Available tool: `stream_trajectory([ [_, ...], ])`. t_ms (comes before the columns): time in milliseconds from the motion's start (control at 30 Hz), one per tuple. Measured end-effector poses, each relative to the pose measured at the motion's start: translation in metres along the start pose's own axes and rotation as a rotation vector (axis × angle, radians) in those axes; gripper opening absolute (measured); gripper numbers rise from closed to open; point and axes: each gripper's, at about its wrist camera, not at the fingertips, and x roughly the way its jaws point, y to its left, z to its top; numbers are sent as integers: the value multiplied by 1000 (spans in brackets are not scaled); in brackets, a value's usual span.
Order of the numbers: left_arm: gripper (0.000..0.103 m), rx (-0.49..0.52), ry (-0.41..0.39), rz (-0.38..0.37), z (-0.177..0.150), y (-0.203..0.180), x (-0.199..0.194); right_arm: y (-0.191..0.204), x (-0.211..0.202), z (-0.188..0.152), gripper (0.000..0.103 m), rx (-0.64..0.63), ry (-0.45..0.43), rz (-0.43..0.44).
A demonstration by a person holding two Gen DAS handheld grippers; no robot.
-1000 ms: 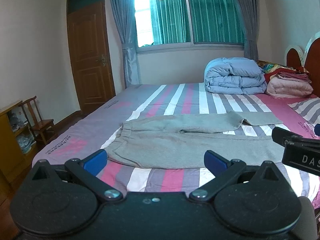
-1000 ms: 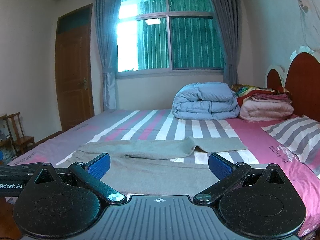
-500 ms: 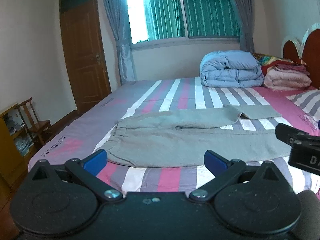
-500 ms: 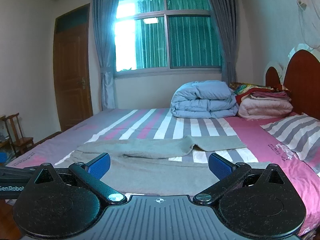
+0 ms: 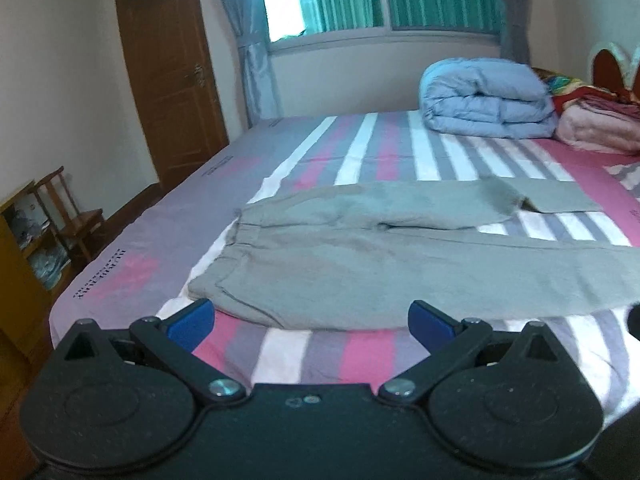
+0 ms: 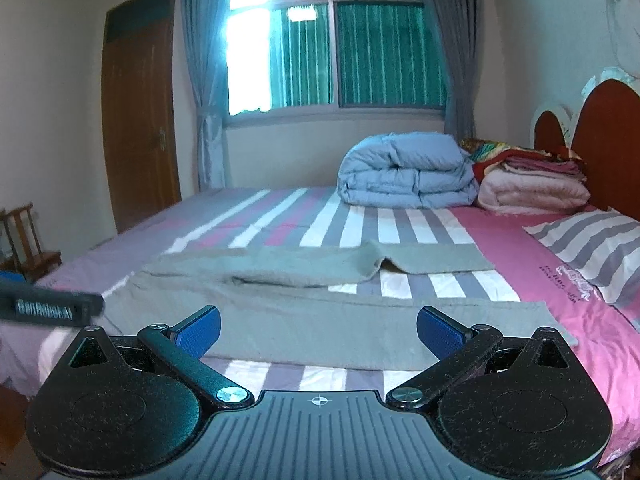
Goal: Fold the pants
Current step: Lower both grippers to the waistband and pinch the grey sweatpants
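Sweatpants point(image 5: 360, 264), one grey pair, lie flat on the striped bed point(image 5: 328, 344), waistband toward the door side and the two legs running toward the headboard. The near leg is straight; the far leg has a raised kink just short of its cuff. No fold has been made that these views show, so the step in hand looks like the approach before the first grasp.

The left gripper point(image 5: 311, 317) hangs over the bed's near edge by the waistband corner, its blue fingers point(image 5: 191, 318) spread wide with nothing between them. The right gripper point(image 6: 318, 327) hangs over the near leg toward its cuff, fingers point(image 6: 442, 334) equally wide and empty. Neither touches the cloth.

Likely next: each gripper drops to the near edge of the pants and pinches a single layer, left at the waist, right near the cuff, so the near leg can be carried over onto the far one. The kink in the far leg may want flattening first.

Also on the bed: one folded blue duvet point(image 6: 404, 178), one stack of pink and red blankets point(image 6: 532, 188), and one striped pillow point(image 6: 596, 248).
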Motion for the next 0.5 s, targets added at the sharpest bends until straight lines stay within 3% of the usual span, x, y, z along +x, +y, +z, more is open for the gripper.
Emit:
stream_trajectory([
  [233, 97, -28, 71, 36, 46, 41, 73, 3, 66, 27, 103, -118, 69, 75],
  [500, 93, -29, 167, -15, 98, 83, 176, 21, 167, 75, 103, -295, 119, 227],
])
